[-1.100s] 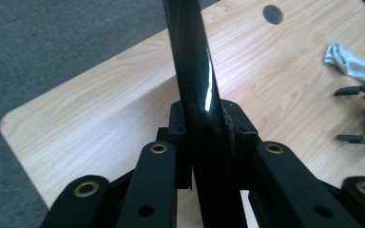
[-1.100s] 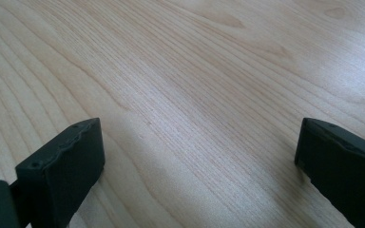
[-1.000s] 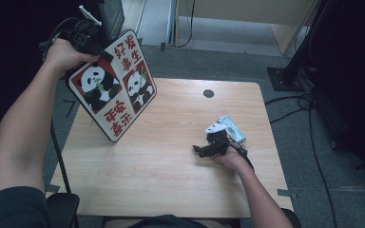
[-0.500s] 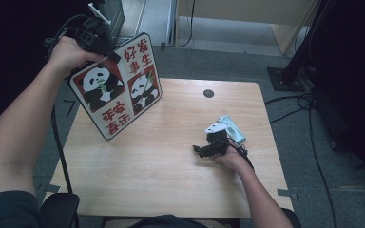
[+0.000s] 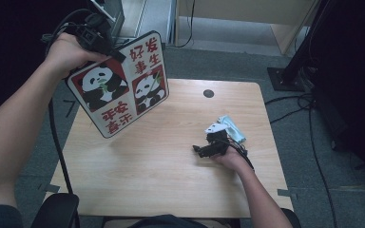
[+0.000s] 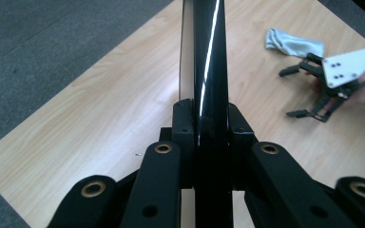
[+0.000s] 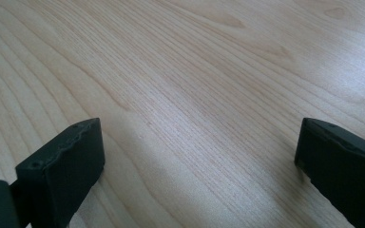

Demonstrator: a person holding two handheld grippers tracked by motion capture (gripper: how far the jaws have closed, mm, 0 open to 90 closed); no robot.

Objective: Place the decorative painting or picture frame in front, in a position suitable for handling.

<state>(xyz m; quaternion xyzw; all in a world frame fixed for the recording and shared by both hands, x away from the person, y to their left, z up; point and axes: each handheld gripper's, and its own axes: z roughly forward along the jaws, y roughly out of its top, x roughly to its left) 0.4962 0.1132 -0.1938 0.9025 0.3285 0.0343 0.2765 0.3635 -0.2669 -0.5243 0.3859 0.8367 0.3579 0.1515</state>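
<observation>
A board [image 5: 119,85] with two pandas and red characters hangs tilted over the table's left side. My left gripper [image 5: 115,54] is shut on its upper edge. In the left gripper view the board [image 6: 209,57] stands edge-on, pinched between the black jaws of my left gripper [image 6: 204,111]. My right gripper [image 5: 202,151] rests on the wooden table [image 5: 161,166] right of centre, open with nothing in it. The right gripper view has my right gripper [image 7: 195,156] with its jaws wide apart over bare wood. A pale blue cloth [image 5: 233,128] lies just behind it.
A round black grommet [image 5: 208,93] sits near the table's far edge. On the floor at the right stand a black base [image 5: 285,78] and loose cables. A black chair part [image 5: 57,209] is at the bottom left. The left gripper view also holds the cloth [image 6: 292,42] and the right gripper [image 6: 309,92].
The left hand has lifted the board toward the camera, so it looks larger and reaches further right. The right gripper has stayed where it was.
</observation>
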